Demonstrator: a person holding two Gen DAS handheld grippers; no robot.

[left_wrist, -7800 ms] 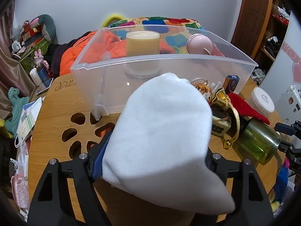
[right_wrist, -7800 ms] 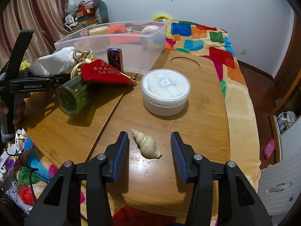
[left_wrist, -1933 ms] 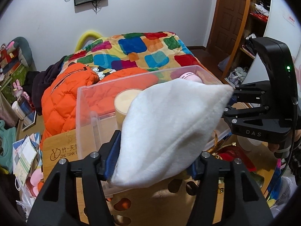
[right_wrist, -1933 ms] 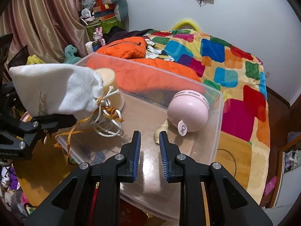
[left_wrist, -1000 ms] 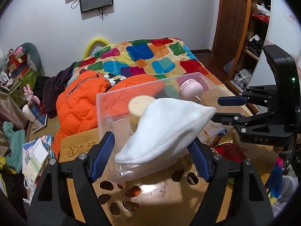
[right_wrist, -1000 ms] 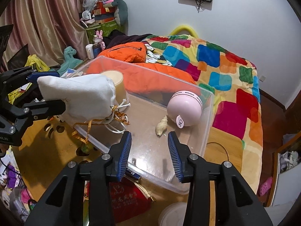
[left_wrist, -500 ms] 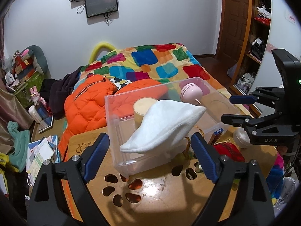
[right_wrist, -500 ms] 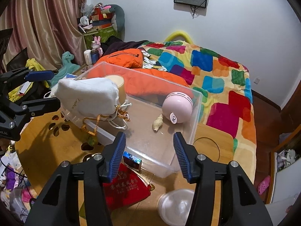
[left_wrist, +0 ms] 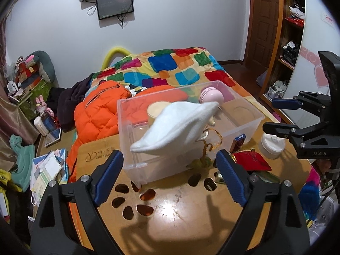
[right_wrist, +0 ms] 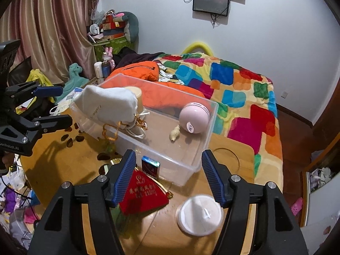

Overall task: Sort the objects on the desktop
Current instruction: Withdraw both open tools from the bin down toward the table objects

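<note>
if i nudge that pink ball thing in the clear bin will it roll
Probably: the pink ball looks round and smooth, sitting on the clear bin's flat floor. It likely wouldn't go far, since it rests near the bin's wall. The small shell beside it could get bumped.

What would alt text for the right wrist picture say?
A clear plastic bin on a wooden table holds a pink ball-shaped gadget and a small shell, with a white drawstring pouch draped over its rim. The right tongs are opening, empty.

White walls (left_wrist: 191,21), wall-mounted screen (right_wrist: 211,0), bed with multicoloured patchwork quilt (right_wrist: 233,80), pink curtain (right_wrist: 48,31), wooden door (left_wrist: 263,21).
</note>
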